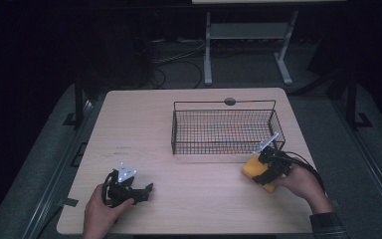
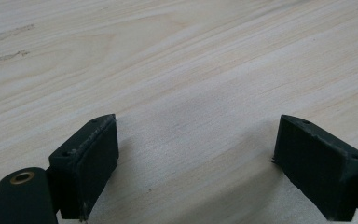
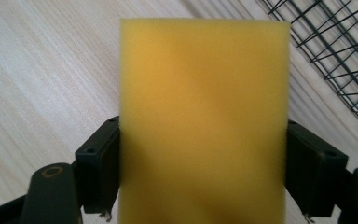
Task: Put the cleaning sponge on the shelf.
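Observation:
A yellow sponge block (image 3: 204, 121) stands between the jaws of my right gripper (image 3: 204, 172), both pads pressed against its sides. From above, the sponge (image 1: 254, 168) and right gripper (image 1: 265, 172) sit at the table's right side, just in front of the black wire basket (image 1: 224, 130). My left gripper (image 1: 146, 191) rests low over the table near the front left, held by a hand. Its jaws stand wide apart (image 2: 193, 172) with only bare wood between them.
The wire basket's corner mesh (image 3: 335, 51) lies close to the upper right of the sponge. The light wooden table (image 1: 144, 129) stretches between the two hands. A white desk frame (image 1: 248, 35) stands on the dark floor behind the table.

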